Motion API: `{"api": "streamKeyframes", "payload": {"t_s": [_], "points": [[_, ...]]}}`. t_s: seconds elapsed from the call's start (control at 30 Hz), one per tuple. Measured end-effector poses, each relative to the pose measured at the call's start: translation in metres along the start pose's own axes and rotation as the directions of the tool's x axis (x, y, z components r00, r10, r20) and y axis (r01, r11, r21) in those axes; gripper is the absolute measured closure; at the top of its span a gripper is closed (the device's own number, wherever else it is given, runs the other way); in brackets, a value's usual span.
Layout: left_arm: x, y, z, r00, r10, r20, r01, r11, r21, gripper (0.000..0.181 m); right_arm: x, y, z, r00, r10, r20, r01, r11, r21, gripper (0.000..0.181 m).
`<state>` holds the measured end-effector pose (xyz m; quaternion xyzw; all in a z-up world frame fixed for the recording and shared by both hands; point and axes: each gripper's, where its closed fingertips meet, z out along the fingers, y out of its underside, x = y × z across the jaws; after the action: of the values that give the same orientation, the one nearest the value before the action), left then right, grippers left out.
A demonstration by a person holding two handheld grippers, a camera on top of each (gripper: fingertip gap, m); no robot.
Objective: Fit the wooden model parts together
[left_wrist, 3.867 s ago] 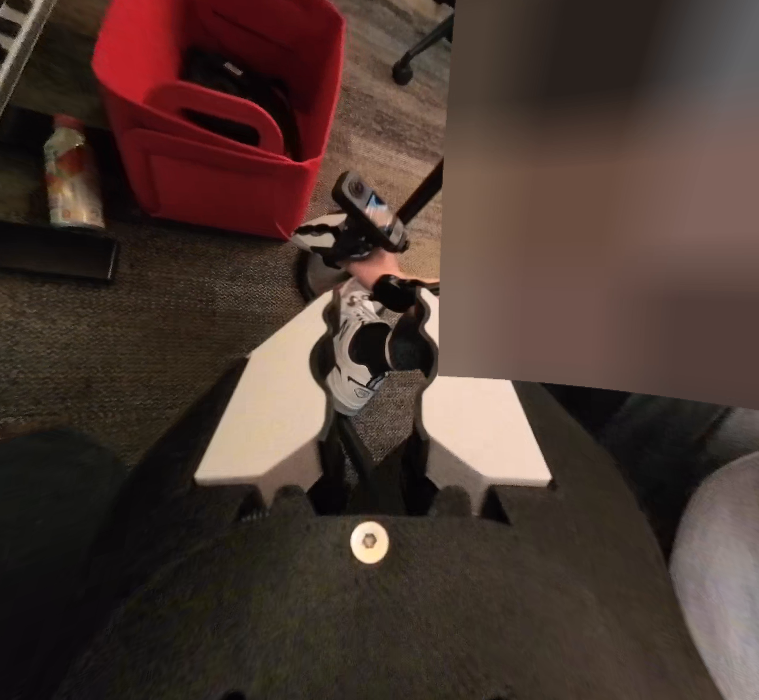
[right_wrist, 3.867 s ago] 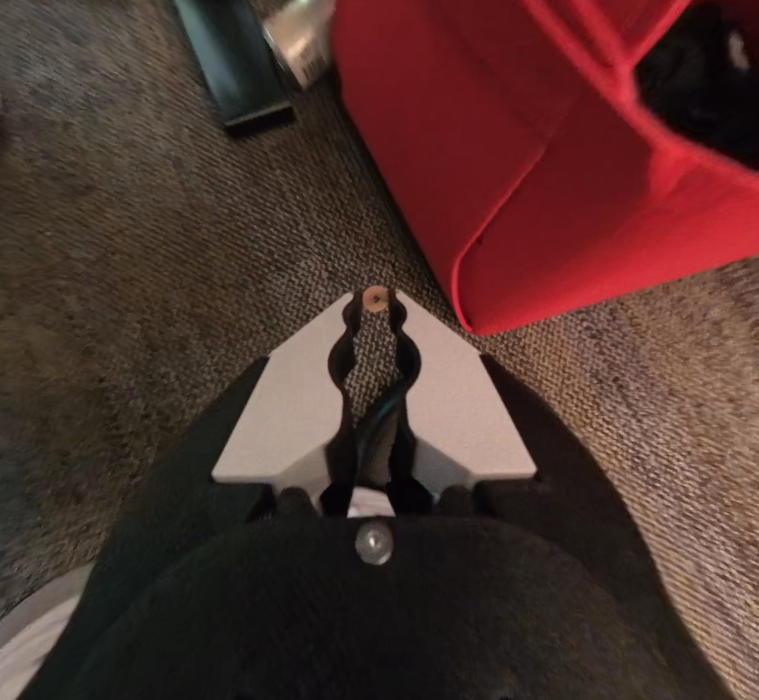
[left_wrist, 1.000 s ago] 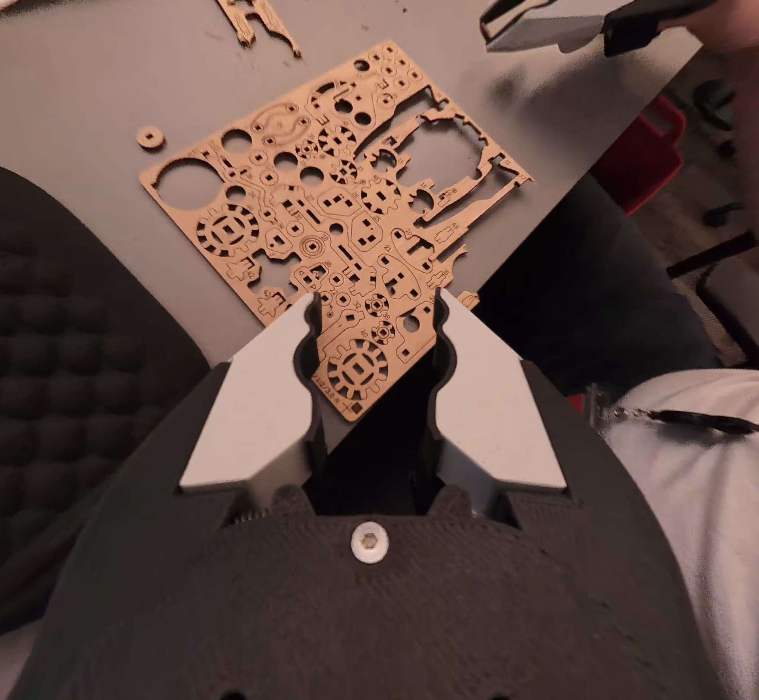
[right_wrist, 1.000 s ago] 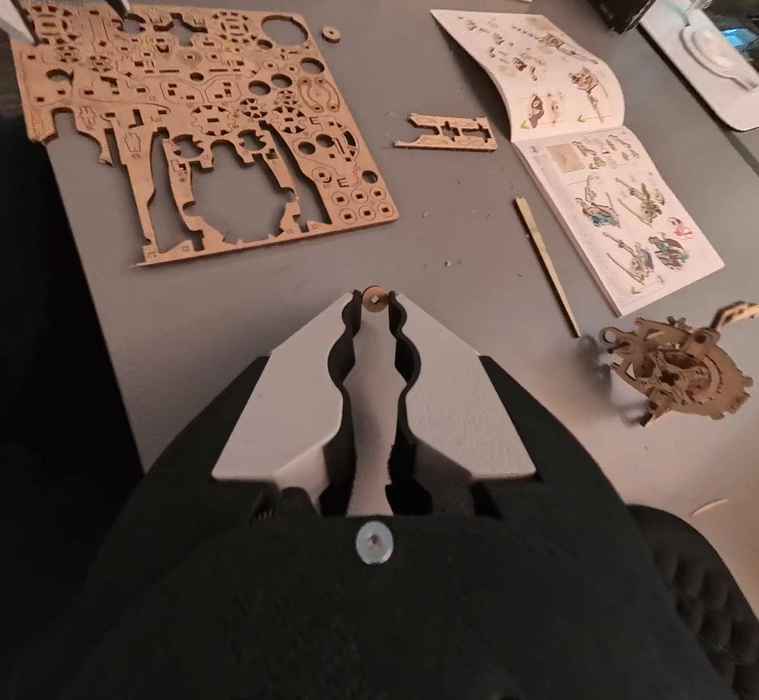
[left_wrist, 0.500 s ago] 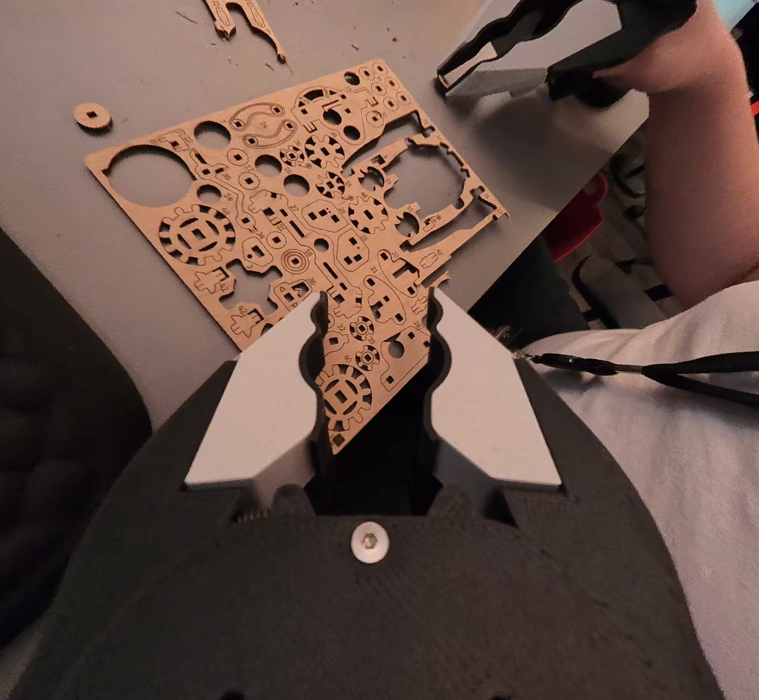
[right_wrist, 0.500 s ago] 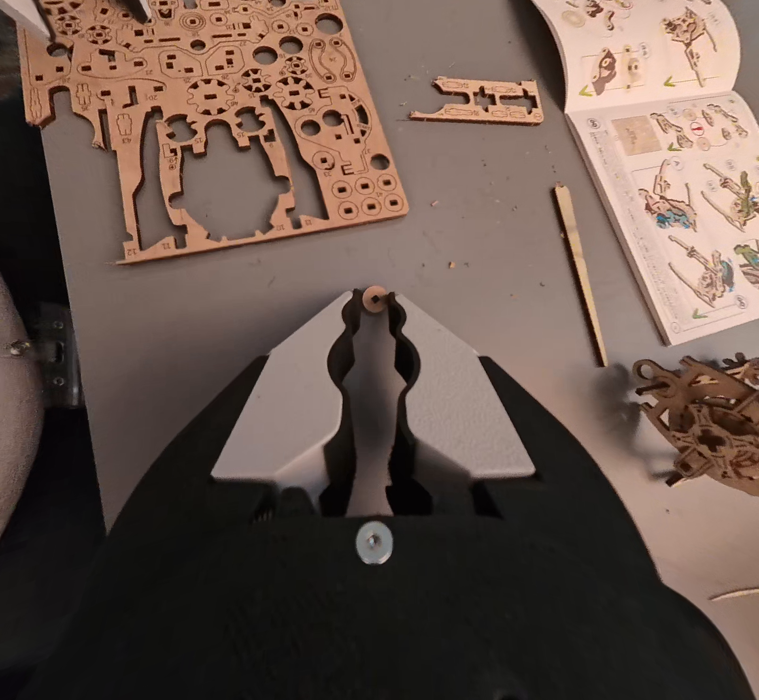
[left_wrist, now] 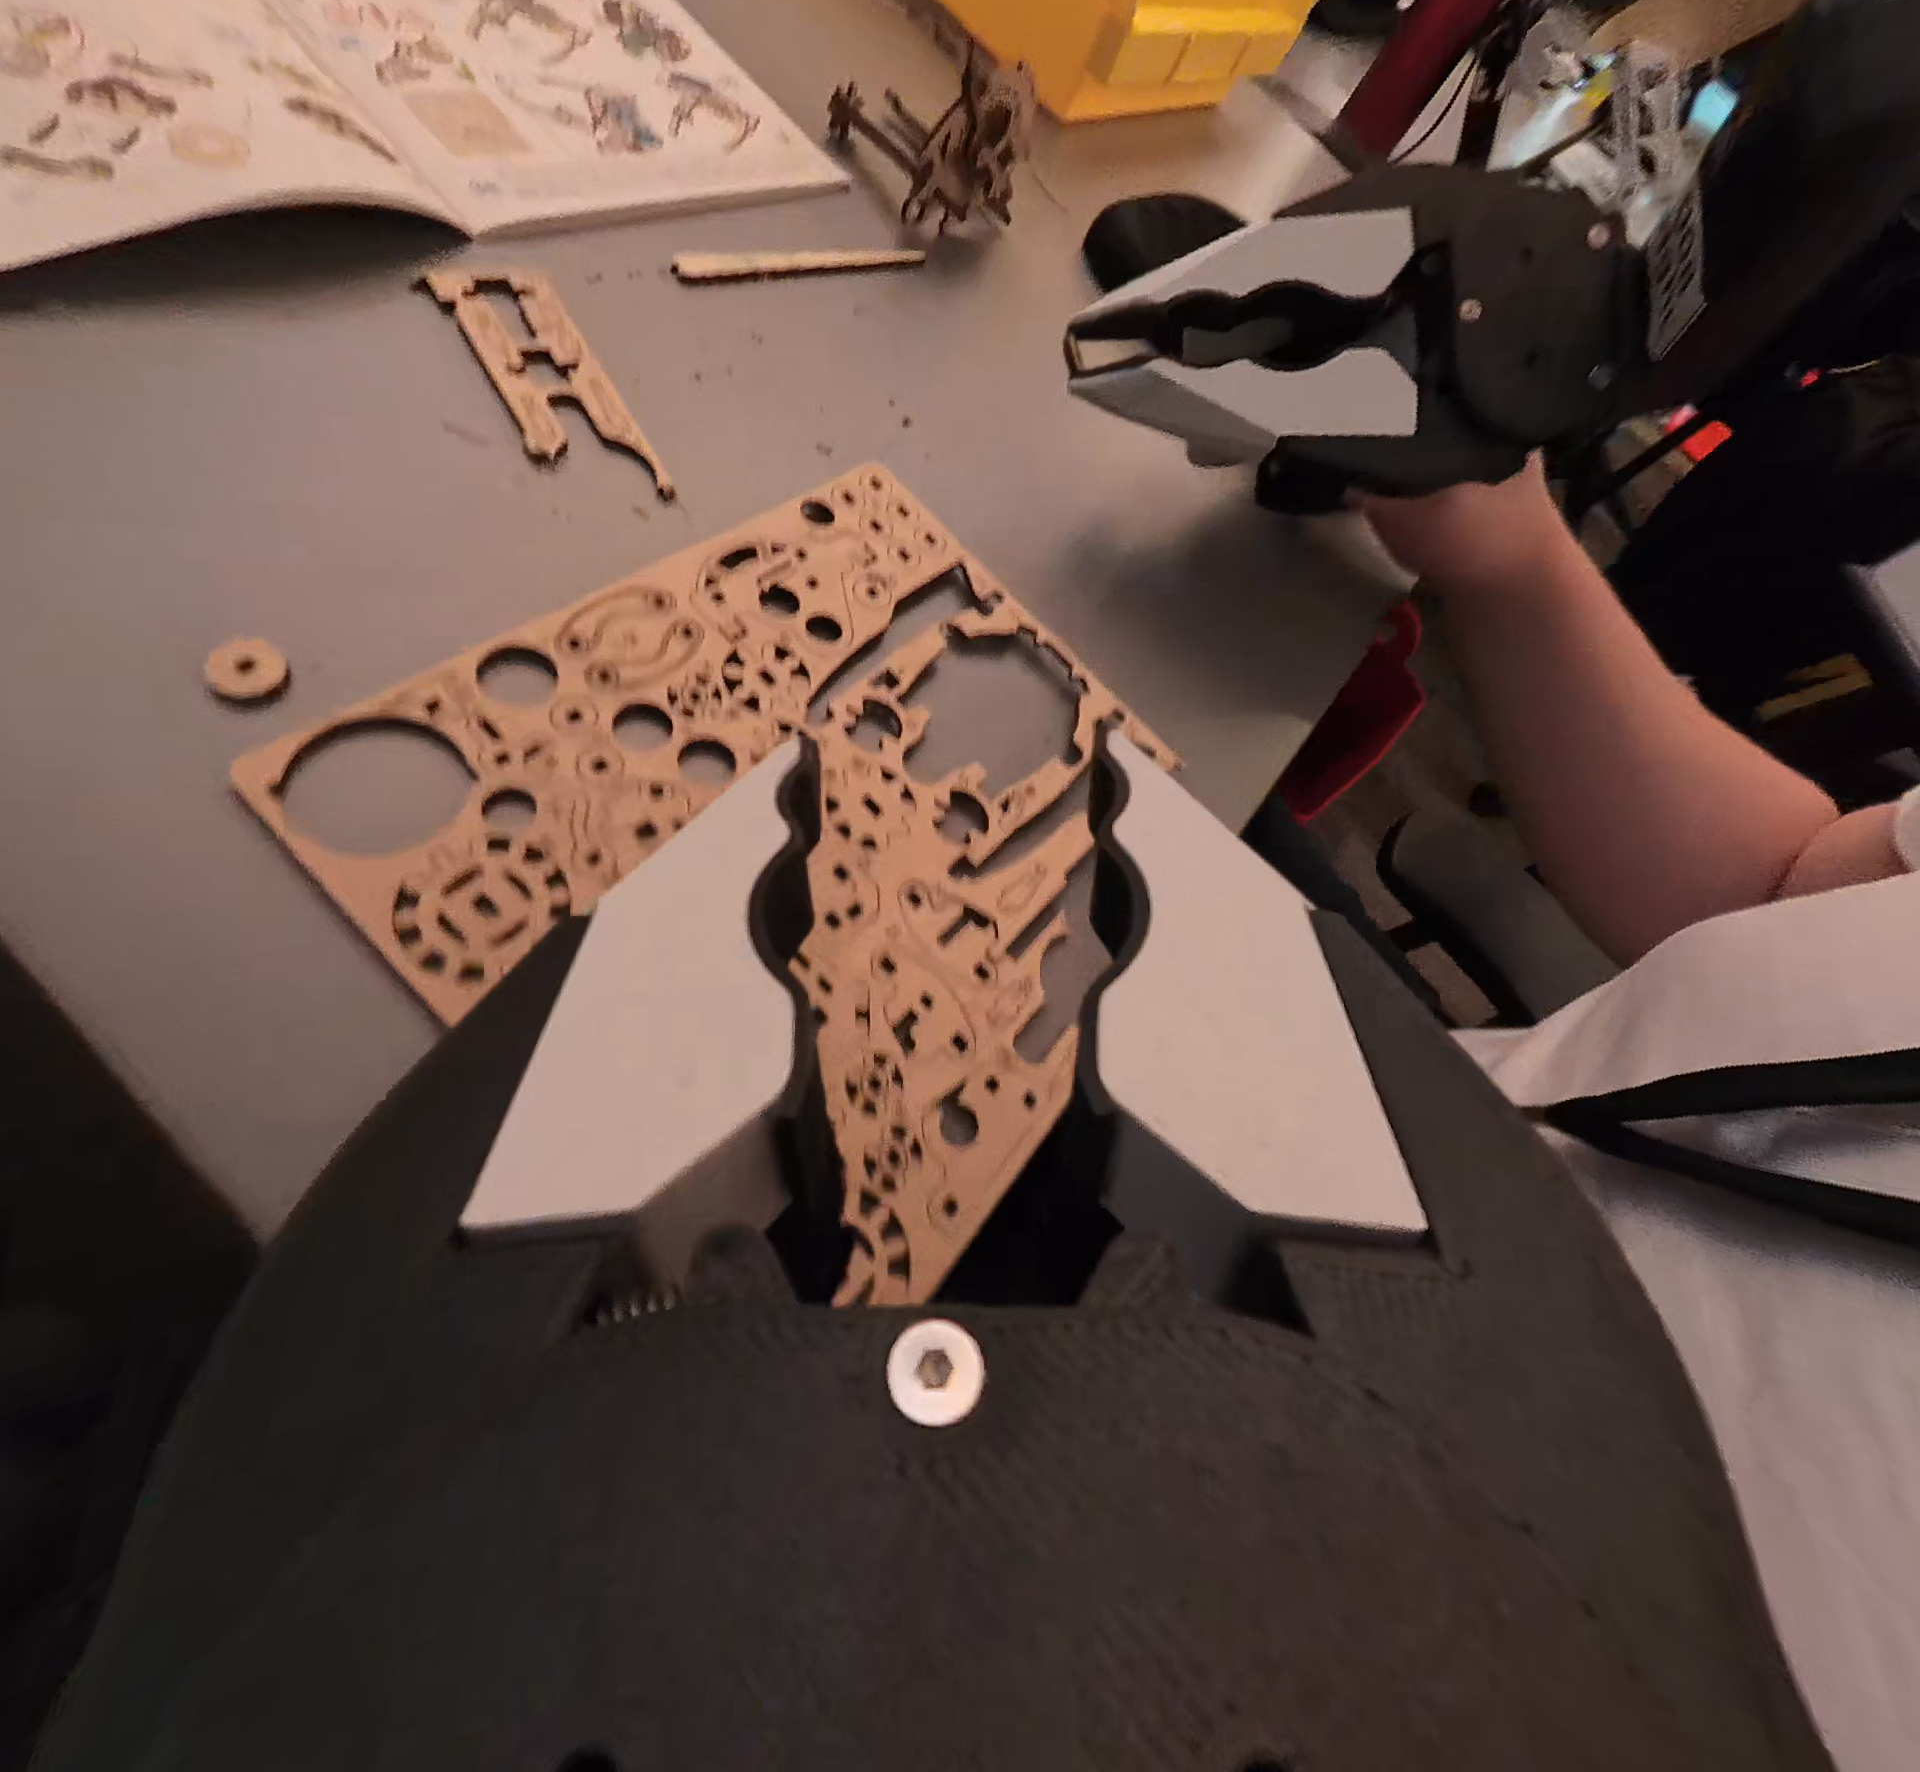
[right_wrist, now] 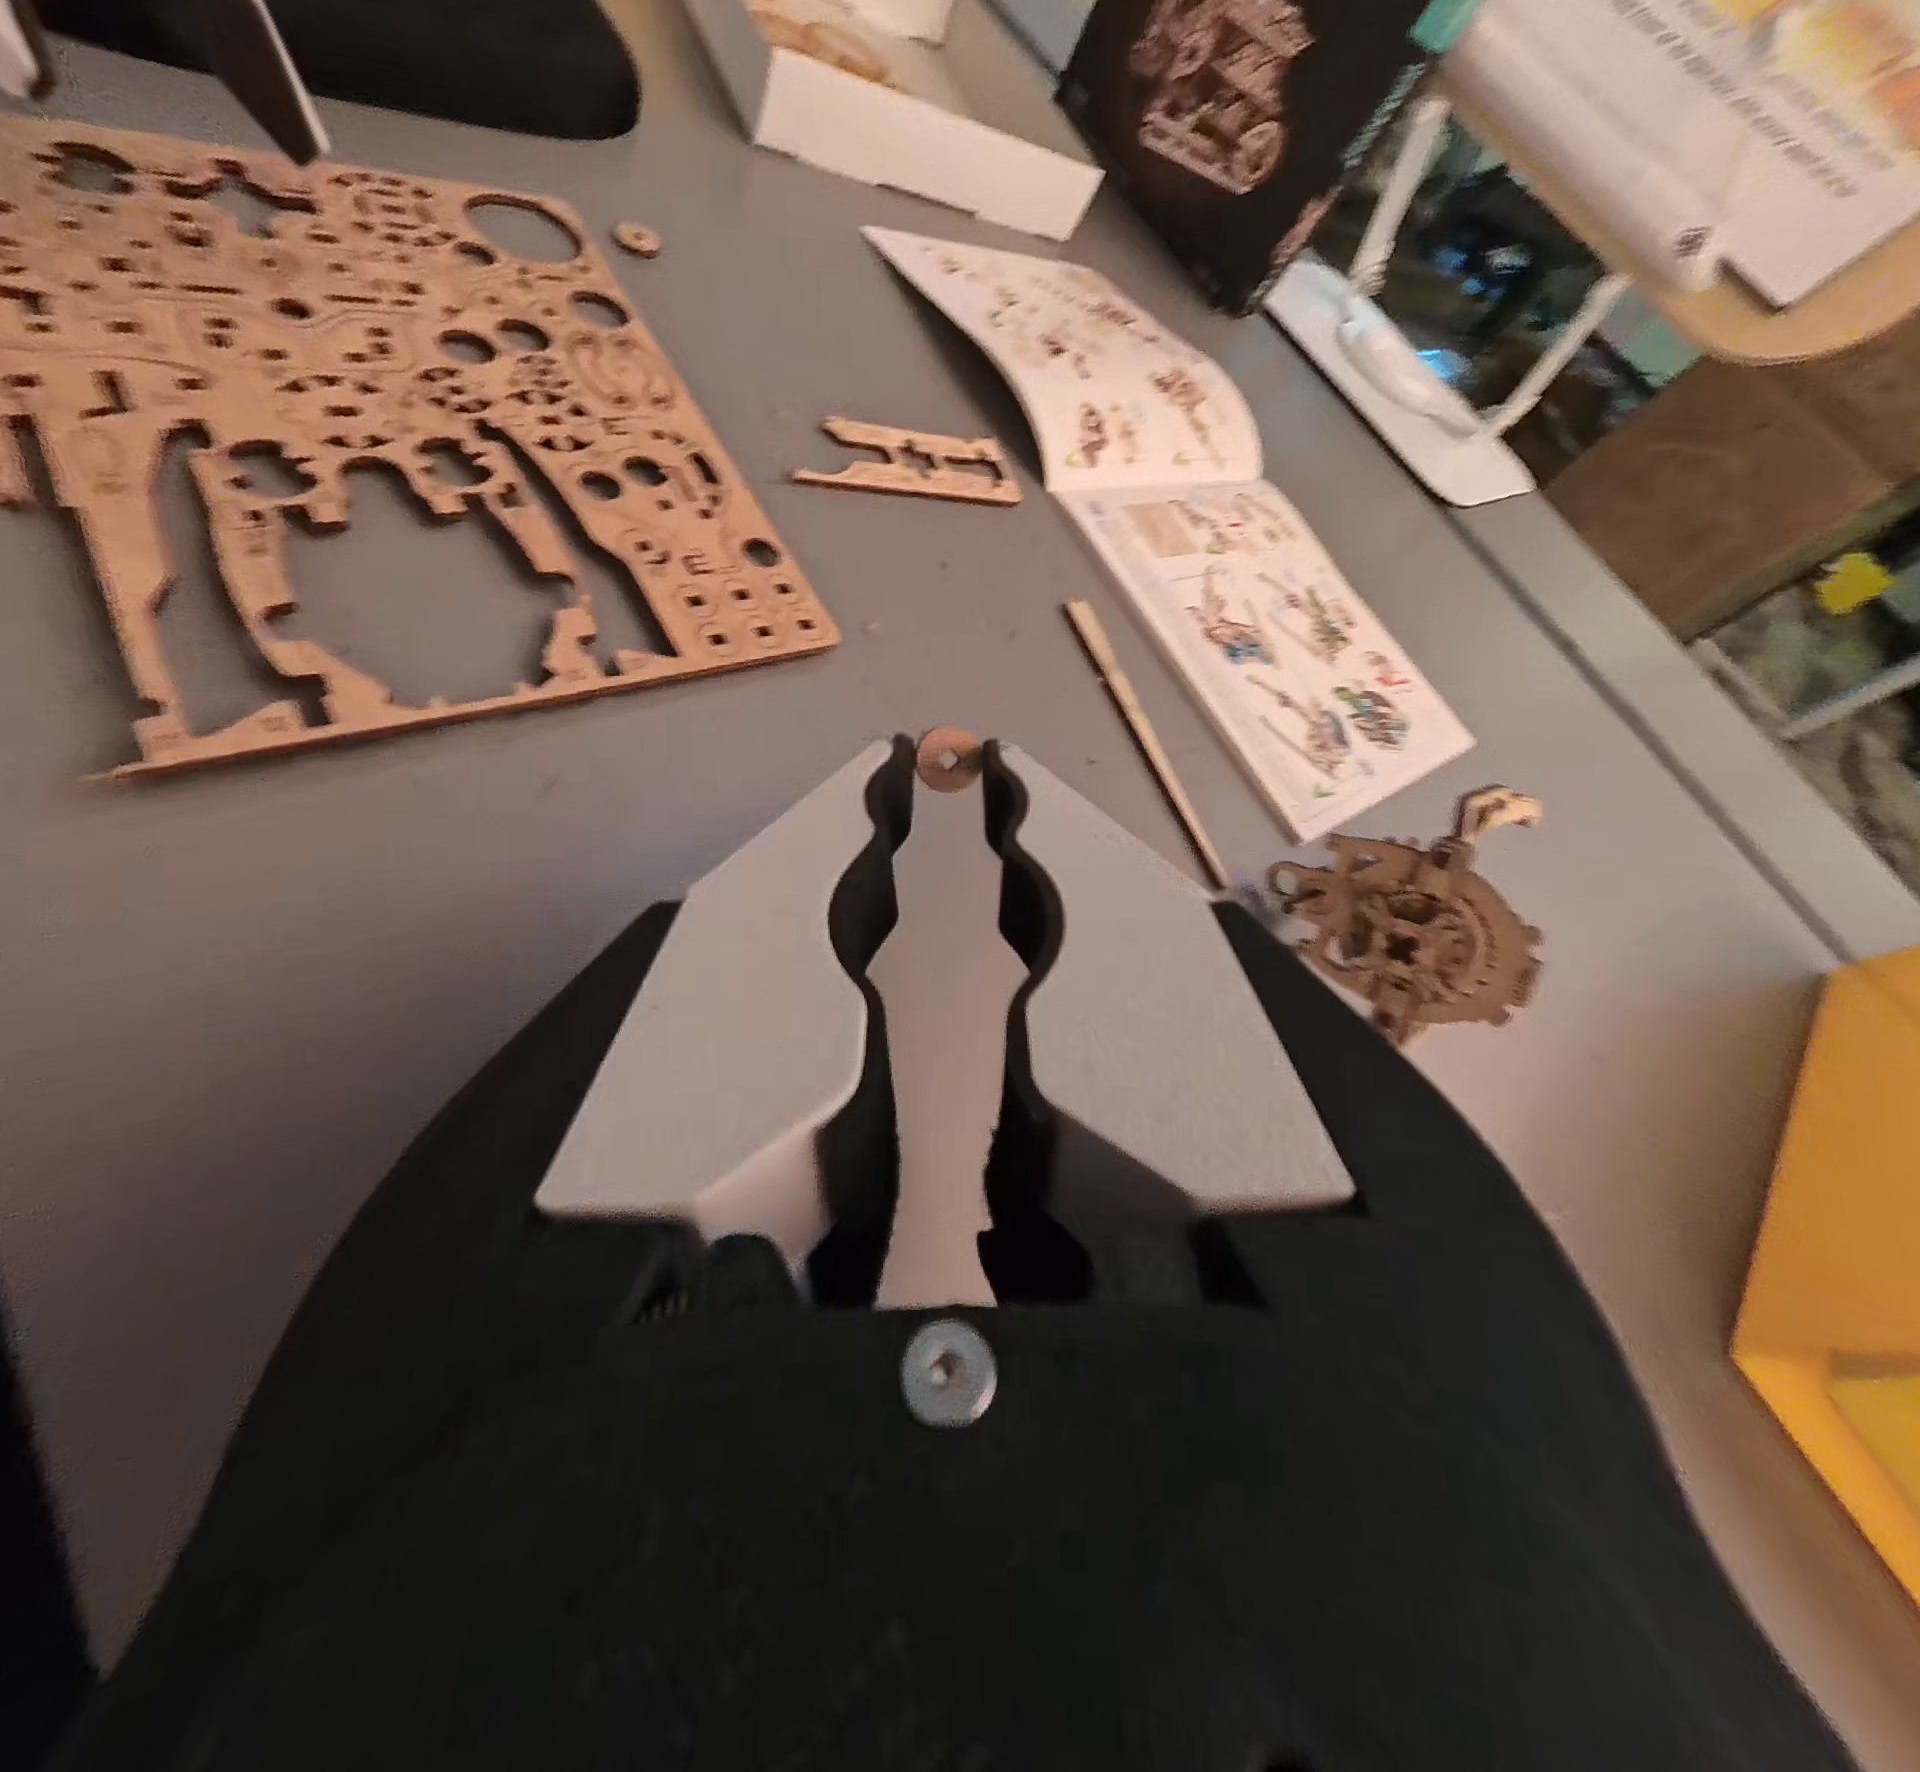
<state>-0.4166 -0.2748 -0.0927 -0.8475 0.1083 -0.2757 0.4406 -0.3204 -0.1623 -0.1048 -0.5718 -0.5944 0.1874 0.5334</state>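
A laser-cut wooden parts sheet (left_wrist: 665, 642) lies flat on the grey table (left_wrist: 260, 475). My left gripper (left_wrist: 951, 751) is open and empty, low over the sheet's near corner, and the sheet shows between its fingers. My right gripper (right_wrist: 949, 748) is shut on a small round wooden disc (right_wrist: 949, 766) at its tips, above bare table to the right of the sheet (right_wrist: 343, 309). It also shows in the left wrist view (left_wrist: 1081, 351). A partly built wooden model (right_wrist: 1403, 933) stands to the right.
On the table are an open instruction booklet (right_wrist: 1195, 496), a flat wooden part (right_wrist: 914, 465), a thin wooden stick (right_wrist: 1143, 725) and a loose small disc (right_wrist: 636, 239). A white box (right_wrist: 862, 91) and a black box (right_wrist: 1247, 60) stand behind. A yellow bin (right_wrist: 1849, 1203) is at right. There is about 15 cm between the tips of the two grippers.
Both grippers came up from the floor to the table. In the last half second both views tilted up and the left gripper moved farther over the sheet. The right still holds the disc.
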Motion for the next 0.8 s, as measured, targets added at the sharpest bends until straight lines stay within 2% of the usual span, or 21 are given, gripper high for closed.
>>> {"api": "streamKeyframes", "payload": {"t_s": [0.03, 0.2, 0.3, 0.37, 0.47, 0.67, 0.8], "points": [[-0.001, -0.008, 0.005, 1.0, 0.0, -0.016, 0.0, 1.0, 0.01, 0.132, 0.007, 0.0, 0.0, 0.999, 0.0, -0.037, 0.0, 1.0, 0.009, 0.17], [-0.01, -0.046, 0.032, 0.997, 0.001, -0.083, 0.001, 1.0, 0.028, 0.135, 0.033, -0.008, 0.003, 0.986, 0.064, -0.155, -0.054, 0.996, 0.068, 0.17], [-0.009, -0.065, 0.039, 0.992, 0.009, -0.123, -0.006, 1.0, 0.029, 0.135, 0.036, -0.011, 0.007, 0.979, 0.145, -0.143, -0.13, 0.985, 0.109, 0.17], [-0.01, -0.072, 0.038, 0.992, 0.018, -0.122, -0.012, 0.999, 0.046, 0.136, 0.042, -0.011, 0.004, 0.974, 0.138, -0.183, -0.116, 0.985, 0.124, 0.17], [-0.01, -0.07, 0.033, 0.991, 0.003, -0.132, 0.007, 0.997, 0.072, 0.138, 0.04, -0.011, 0.0, 0.973, 0.095, -0.212, -0.071, 0.991, 0.115, 0.17], [-0.016, -0.044, 0.021, 0.992, -0.028, -0.122, 0.037, 0.997, 0.066, 0.146, 0.031, -0.016, -0.006, 0.965, -0.014, -0.261, 0.04, 0.995, 0.094, 0.17], [-0.014, -0.036, 0.023, 0.989, -0.036, -0.141, 0.042, 0.999, 0.034, 0.147, 0.018, -0.032, -0.006, 0.962, -0.111, -0.249, 0.148, 0.979, 0.137, 0.17]]}}
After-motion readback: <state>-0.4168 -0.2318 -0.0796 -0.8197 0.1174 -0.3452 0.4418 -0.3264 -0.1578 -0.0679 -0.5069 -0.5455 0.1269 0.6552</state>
